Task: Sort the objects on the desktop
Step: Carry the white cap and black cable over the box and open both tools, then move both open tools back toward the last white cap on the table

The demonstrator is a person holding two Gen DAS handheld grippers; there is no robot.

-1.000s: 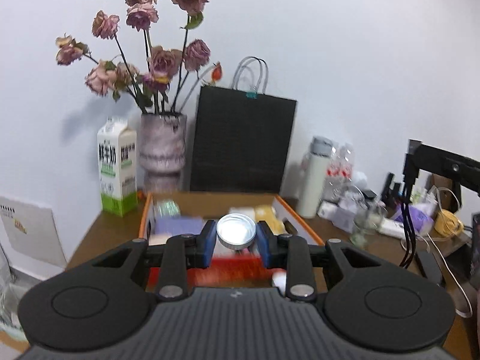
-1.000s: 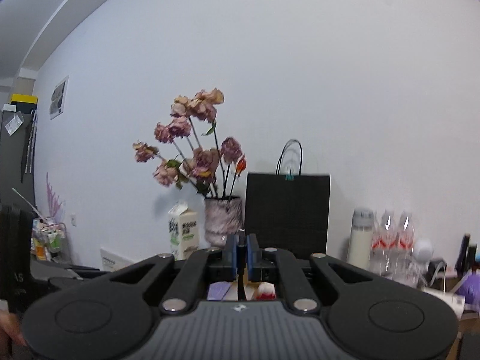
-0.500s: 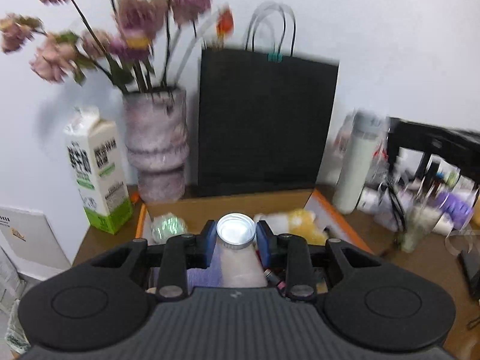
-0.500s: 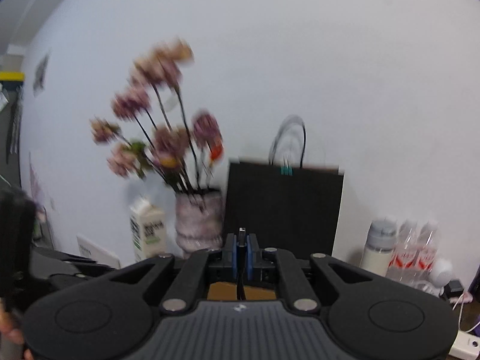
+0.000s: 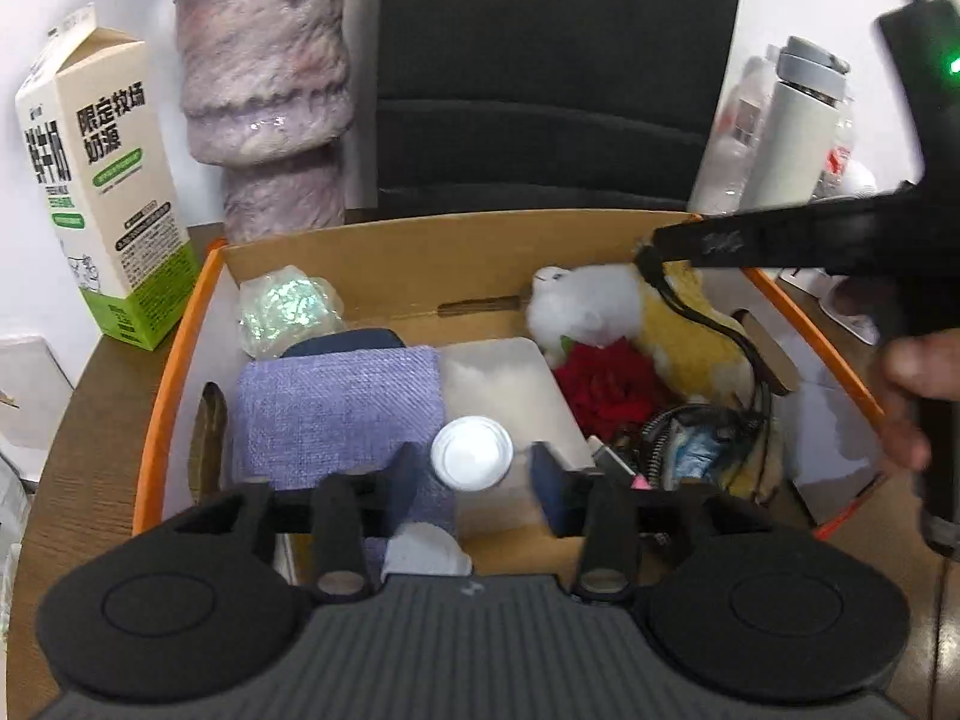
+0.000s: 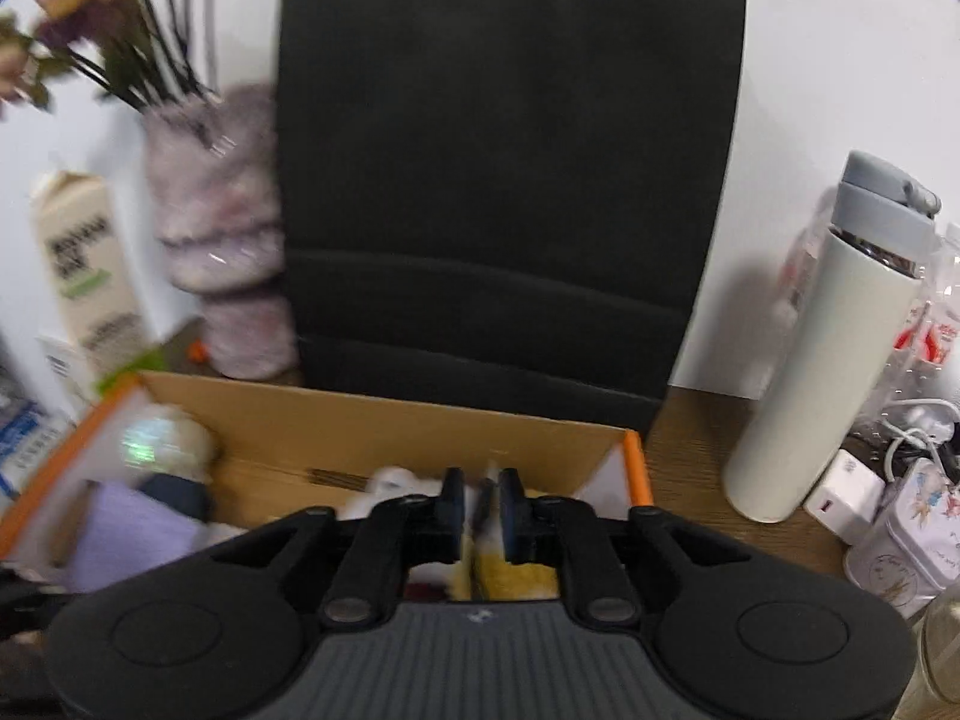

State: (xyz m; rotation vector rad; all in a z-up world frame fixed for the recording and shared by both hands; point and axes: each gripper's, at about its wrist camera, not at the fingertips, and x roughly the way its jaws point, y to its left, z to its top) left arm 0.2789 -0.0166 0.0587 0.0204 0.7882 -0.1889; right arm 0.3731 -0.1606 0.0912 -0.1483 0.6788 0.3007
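The small frosted bottle with a round white cap [image 5: 472, 459] stands between the fingers of the left gripper [image 5: 474, 474], over the lavender cloth pouch [image 5: 342, 402] and white flat pad [image 5: 510, 384] inside the orange-edged cardboard box [image 5: 180, 336] on the desk. These fingers have just been opening and now stand wide, with clear gaps on both sides of the cap, so the bottle looks released. It seems light, rigid and smooth, probably slippery; I would take it just under the cap, where the neck gives a ledge. The right gripper [image 6: 480, 507] hovers over the box's far right corner, its fingers just parted to a narrow gap, with a thin dark thing between them that I cannot identify.
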